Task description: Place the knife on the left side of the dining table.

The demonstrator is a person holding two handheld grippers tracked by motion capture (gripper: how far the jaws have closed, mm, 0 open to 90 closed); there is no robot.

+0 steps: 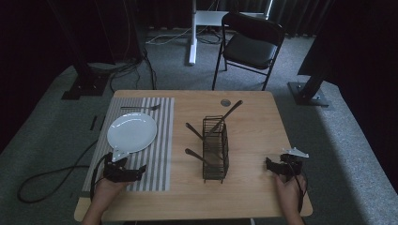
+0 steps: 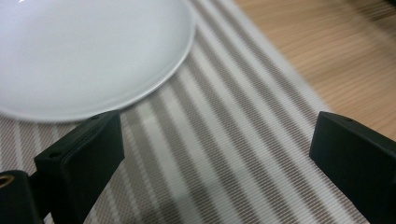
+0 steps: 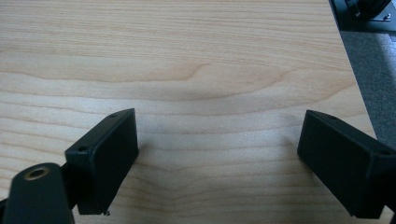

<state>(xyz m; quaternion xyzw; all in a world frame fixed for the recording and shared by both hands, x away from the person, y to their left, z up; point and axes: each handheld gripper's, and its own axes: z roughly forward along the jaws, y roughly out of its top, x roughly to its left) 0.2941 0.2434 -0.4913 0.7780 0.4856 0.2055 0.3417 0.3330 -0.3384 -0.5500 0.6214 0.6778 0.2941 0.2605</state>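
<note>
Resting on the light wooden table, near its front edge, both handheld grippers are seen in the high view. The left gripper is held over the near end of the grey-and-white striped placemat; its jaws are spread wide with nothing between them, as confirmed in the left gripper view, where only striped weave lies in the gap. The round white ceramic plate is set on the placemat just beyond that gripper; its rim is seen close above the left-hand jaw. A silver fork is laid on the mat behind the plate.

The right gripper is held at the table's front right corner, jaws likewise spread and empty; bare wood grain is seen between them in the right gripper view.

A black wire cutlery caddy stands mid-table, well apart from both grippers. Three dark-handled utensils are lodged in it, handles tilted outward. A black folding chair stands on the grey carpet beyond the table.
</note>
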